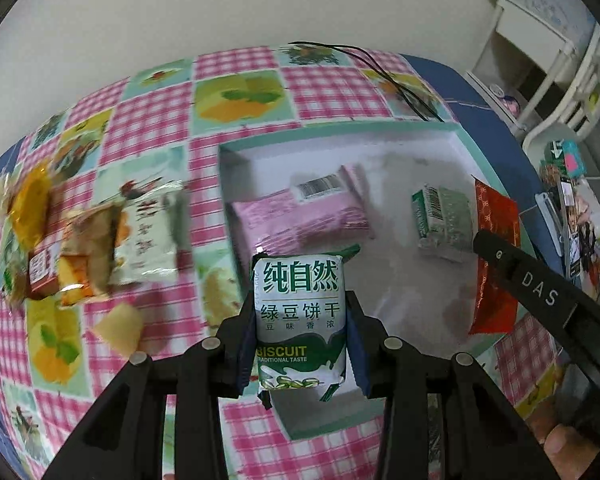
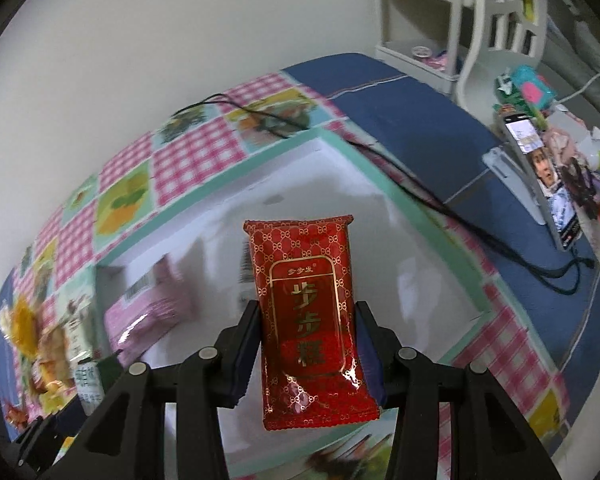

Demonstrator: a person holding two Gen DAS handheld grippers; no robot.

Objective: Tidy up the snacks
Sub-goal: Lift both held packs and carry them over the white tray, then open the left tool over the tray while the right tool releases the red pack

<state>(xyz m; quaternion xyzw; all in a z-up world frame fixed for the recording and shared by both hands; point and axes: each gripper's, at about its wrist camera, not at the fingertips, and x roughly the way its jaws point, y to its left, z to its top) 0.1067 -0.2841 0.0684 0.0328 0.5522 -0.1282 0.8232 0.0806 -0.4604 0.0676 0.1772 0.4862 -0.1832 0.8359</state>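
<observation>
Holding 2 snacks, 2 in box (image 1: 466, 148)

Table w/ pink checked cloth (image 1: 332, 92) carries white box (image 1: 466, 152), loose snack packets (image 1: 100, 248) at left & black cable (image 1: 380, 68).

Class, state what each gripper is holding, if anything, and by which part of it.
The left gripper clamps a green-and-white biscuit packet by its long side edges, at mid-height. The right gripper clamps a red foil cake packet likewise.
</observation>
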